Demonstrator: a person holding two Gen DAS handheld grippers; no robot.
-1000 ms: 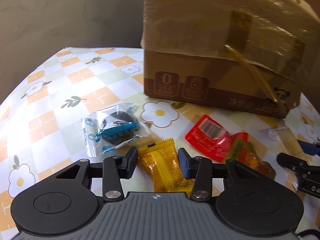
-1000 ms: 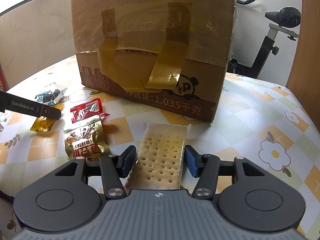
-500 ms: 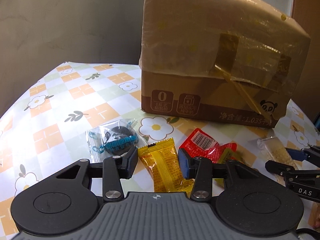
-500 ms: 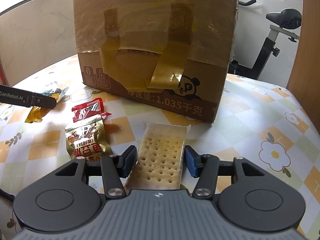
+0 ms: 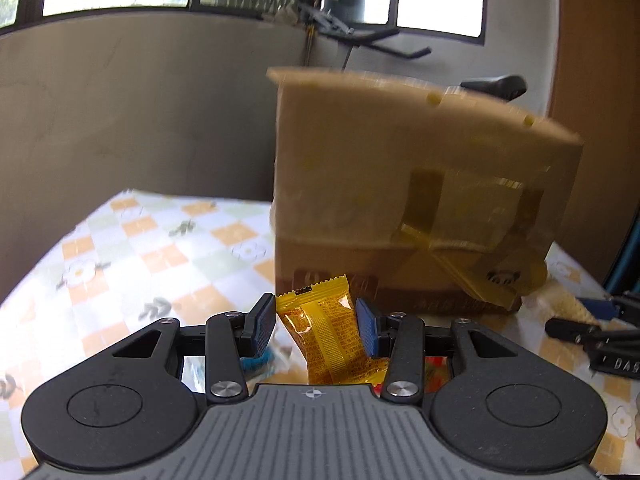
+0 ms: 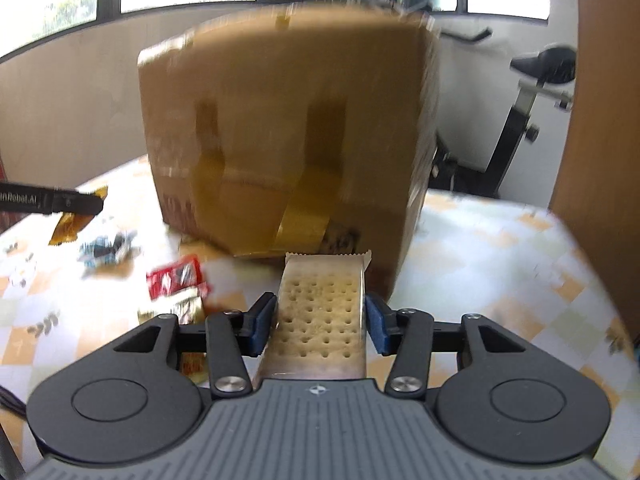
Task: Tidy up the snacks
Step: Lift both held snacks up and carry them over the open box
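My left gripper (image 5: 316, 326) is shut on a yellow snack packet (image 5: 328, 332) and holds it off the table, in front of the taped cardboard box (image 5: 420, 200). My right gripper (image 6: 320, 322) is shut on a clear pack of crackers (image 6: 320, 320), also lifted, facing the same box (image 6: 288, 132). The left gripper with its yellow packet shows in the right wrist view (image 6: 72, 204) at the far left. The right gripper shows in the left wrist view (image 5: 592, 328) at the right edge.
On the checked flower tablecloth (image 6: 500, 248) lie a red packet (image 6: 176, 280), a gold packet (image 6: 176, 308) and a clear cookie packet (image 6: 108, 248), left of the box. An exercise bike (image 6: 536, 120) stands behind the table. A wooden panel (image 6: 600, 100) is at right.
Both grippers have risen with their snacks off the table, so the box top edge and the windows now show. The loose packets stay on the cloth below.
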